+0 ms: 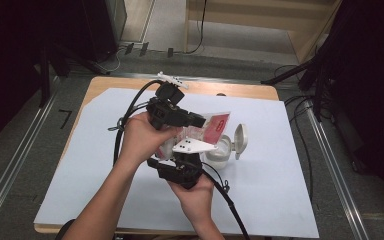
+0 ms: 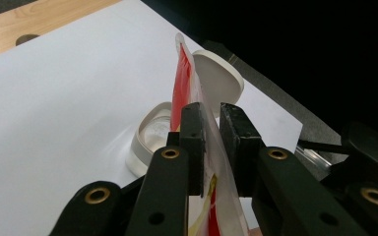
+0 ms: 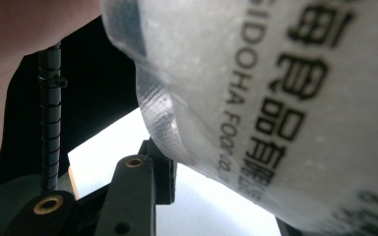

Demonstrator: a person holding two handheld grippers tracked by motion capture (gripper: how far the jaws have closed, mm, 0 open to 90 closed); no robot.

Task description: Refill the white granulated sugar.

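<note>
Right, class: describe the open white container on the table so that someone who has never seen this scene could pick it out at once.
Start at the big white sheet covering the wooden table. Near its middle, just right of the two hands, a small white container stands beside the red and white pouch the jaws hold. It is the one rigid, rounded thing there, with its hinged lid flipped open to the right.

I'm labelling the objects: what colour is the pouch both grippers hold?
Red and white, with clear plastic edges; the pouch shows best in the high view.
</note>
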